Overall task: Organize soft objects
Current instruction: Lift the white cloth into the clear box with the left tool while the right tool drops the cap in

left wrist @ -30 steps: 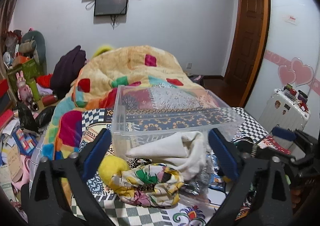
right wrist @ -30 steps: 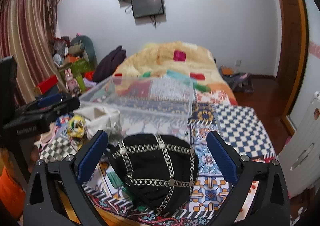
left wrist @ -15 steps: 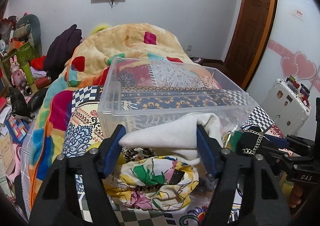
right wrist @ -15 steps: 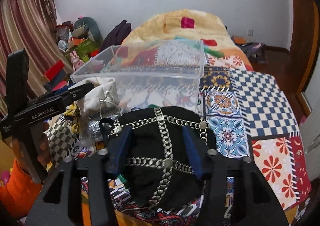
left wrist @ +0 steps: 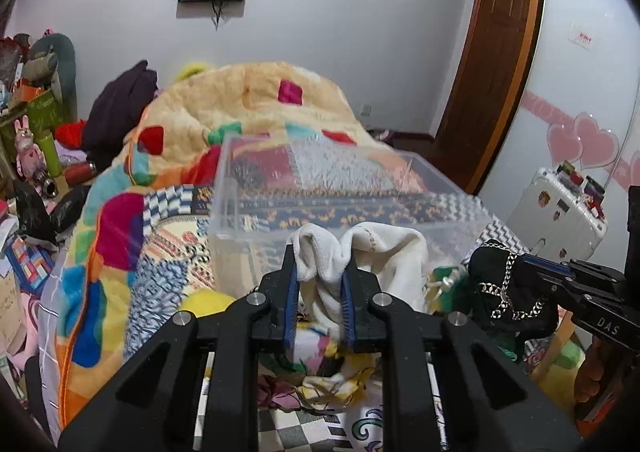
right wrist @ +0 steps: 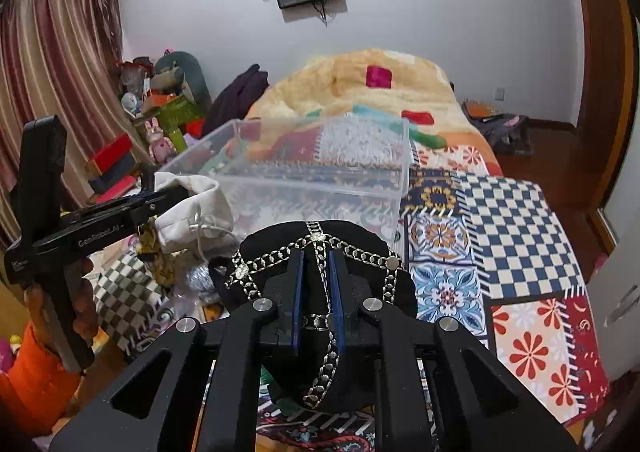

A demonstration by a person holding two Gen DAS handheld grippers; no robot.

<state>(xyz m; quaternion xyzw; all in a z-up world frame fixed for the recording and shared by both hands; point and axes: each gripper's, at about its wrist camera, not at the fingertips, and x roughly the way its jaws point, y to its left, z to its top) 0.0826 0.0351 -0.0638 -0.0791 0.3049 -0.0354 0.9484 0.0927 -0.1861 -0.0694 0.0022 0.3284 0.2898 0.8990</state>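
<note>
Progress is judged early: white cloth (left wrist: 376, 252) is pinched by left gripper (left wrist: 319, 304) and black chained cap (right wrist: 320, 252) by right gripper (right wrist: 317, 292), both just before empty clear bin (right wrist: 320, 188), remaining pile unsorted

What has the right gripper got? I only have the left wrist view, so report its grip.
Observer: The right gripper is shut on the black chain-trimmed cap, pinching a fold of its crown beside the centre chain.
Operator: Tell me what lies right of the bin.
Observer: Right of the clear plastic bin the patchwork quilt shows a blue-and-white checkered panel.
Operator: Describe my left gripper side-on.
Observer: The left gripper is shut on the white drawstring pouch; a cord loop hangs below it.
</note>
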